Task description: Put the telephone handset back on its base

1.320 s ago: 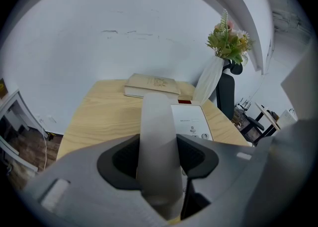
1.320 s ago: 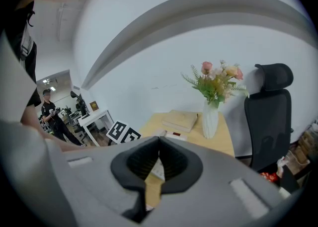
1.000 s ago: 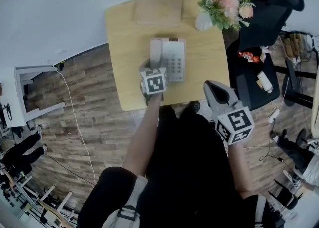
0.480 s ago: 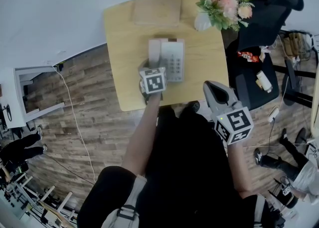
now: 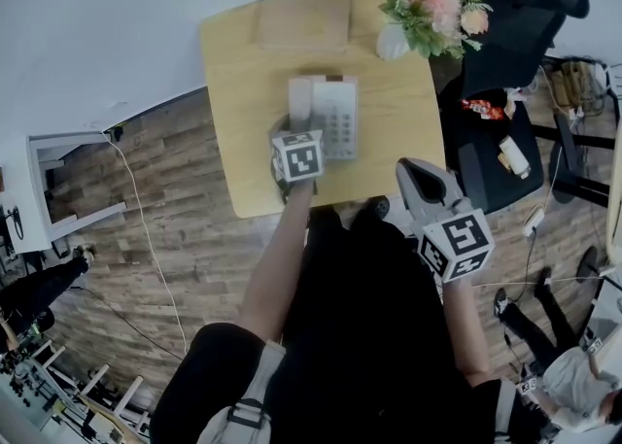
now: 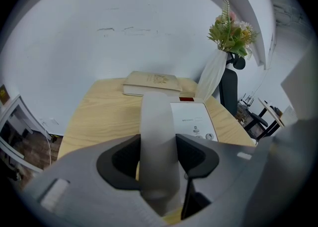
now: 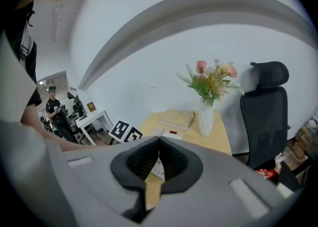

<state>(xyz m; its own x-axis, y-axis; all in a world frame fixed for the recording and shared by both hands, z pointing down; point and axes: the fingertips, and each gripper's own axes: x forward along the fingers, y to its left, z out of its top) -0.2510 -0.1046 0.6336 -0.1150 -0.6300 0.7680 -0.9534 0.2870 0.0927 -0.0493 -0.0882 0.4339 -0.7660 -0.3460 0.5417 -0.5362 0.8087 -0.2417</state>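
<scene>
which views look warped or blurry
Head view: the fisheye bows the table edges. Left gripper view: dark rounded corners, and the near handset looks soft. Right gripper view: strong barrel curve, with a mosaic patch at top left.

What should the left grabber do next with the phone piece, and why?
Probably open the left gripper and let go. Its jaws are shut on the handset, which already seems to lie along the left side of the base on the table, so releasing looks like the only step left.
</scene>
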